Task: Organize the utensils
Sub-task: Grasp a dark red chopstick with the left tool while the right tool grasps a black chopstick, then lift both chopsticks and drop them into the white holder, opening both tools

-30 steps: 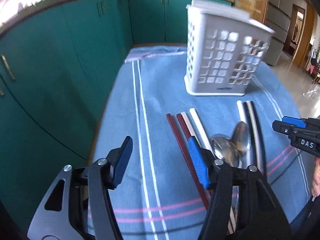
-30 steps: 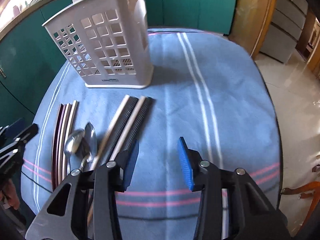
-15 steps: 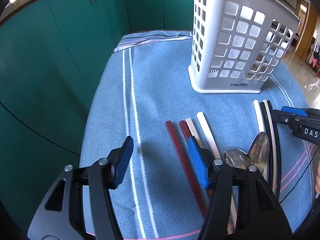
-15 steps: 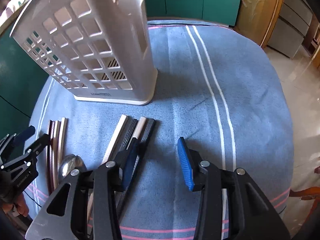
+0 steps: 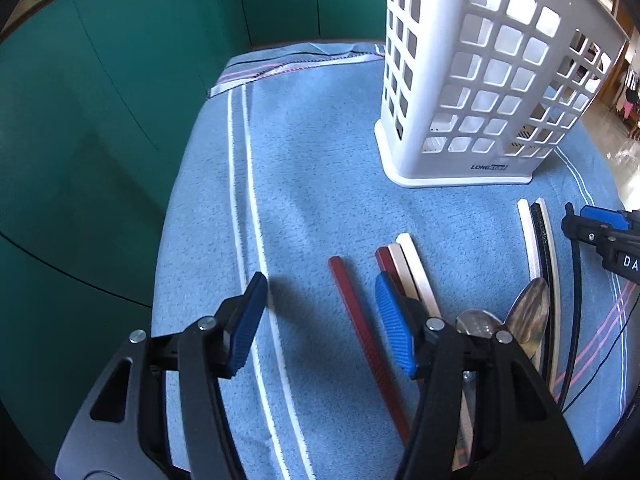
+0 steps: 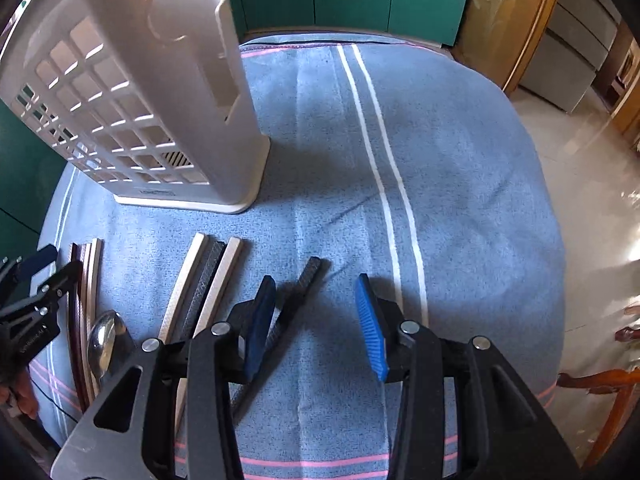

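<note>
A white lattice utensil caddy point(image 5: 480, 100) point(image 6: 140, 100) stands upright on the blue striped cloth point(image 5: 320, 160). In front of it lie a lone red chopstick point(image 5: 352, 312), a red and two pale chopsticks point(image 5: 404, 264), pale and black chopsticks point(image 5: 536, 236) point(image 6: 208, 280) and two metal spoons point(image 5: 524, 316). My left gripper point(image 5: 320, 316) hovers open over the lone red chopstick. My right gripper point(image 6: 316, 320) hovers open, a lone black chopstick point(image 6: 304, 284) lying on the cloth below, close to its left finger. Neither holds anything.
Green cabinets point(image 5: 100, 120) run along the left and the back. The cloth's edge drops to a tiled floor point(image 6: 592, 168) on the right, with a wooden chair part point(image 6: 600, 384) there. A hand point(image 6: 16, 392) holds the left gripper point(image 6: 32, 304).
Both grippers have moved forward and lower, so the caddy looms larger. The black chopstick's far end now lies apart from the pale and black group it was beside.
</note>
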`<state>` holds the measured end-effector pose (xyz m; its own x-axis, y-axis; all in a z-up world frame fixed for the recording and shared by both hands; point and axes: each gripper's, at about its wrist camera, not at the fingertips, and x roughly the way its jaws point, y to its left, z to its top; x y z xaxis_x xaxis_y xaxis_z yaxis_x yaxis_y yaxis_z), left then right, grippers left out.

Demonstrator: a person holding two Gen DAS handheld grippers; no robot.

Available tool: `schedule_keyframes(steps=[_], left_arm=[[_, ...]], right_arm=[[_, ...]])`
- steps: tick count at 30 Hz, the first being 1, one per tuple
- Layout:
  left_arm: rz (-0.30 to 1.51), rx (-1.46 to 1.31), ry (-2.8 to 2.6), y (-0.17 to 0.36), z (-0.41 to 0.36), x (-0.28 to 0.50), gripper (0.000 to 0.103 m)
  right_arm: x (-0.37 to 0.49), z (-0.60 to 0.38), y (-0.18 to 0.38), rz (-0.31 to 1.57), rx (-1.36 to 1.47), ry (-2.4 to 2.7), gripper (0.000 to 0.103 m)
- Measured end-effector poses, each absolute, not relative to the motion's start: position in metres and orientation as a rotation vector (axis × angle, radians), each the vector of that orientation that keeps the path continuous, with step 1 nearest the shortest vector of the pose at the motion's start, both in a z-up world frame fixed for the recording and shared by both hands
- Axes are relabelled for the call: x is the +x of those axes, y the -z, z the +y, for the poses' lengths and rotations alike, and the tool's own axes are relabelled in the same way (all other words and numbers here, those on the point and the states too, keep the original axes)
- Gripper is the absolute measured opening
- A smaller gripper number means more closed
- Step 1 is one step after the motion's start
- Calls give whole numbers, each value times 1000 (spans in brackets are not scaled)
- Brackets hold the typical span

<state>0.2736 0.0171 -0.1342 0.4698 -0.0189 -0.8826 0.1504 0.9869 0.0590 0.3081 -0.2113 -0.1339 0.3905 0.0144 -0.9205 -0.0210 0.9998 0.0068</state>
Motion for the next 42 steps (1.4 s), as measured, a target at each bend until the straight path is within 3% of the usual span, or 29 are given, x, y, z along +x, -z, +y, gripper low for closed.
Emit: schedule_keyframes(steps=[2, 5, 7, 9, 14, 27, 42], left_arm=[[1099, 147, 115, 135, 17, 281, 56], [1139, 126, 153, 136, 19, 291, 48], [1144, 134, 174, 136, 17, 294, 37], [1148, 133, 190, 136, 14, 295, 13], [1144, 60, 232, 132, 14, 284, 7], [762, 11, 254, 8, 17, 219, 6], [411, -69, 248, -121, 38, 165, 6]], right_arm=[[306, -205, 135, 1175, -17, -27, 42], [301, -199, 135, 1183, -49, -26, 34], [294, -194, 134, 1188, -46, -47, 17], [294, -193, 133, 1198, -24, -79, 12], [284, -196, 119, 1159, 11, -109, 7], [203, -200, -14, 831, -14, -180, 7], [166, -215, -108, 546, 71, -248, 7]])
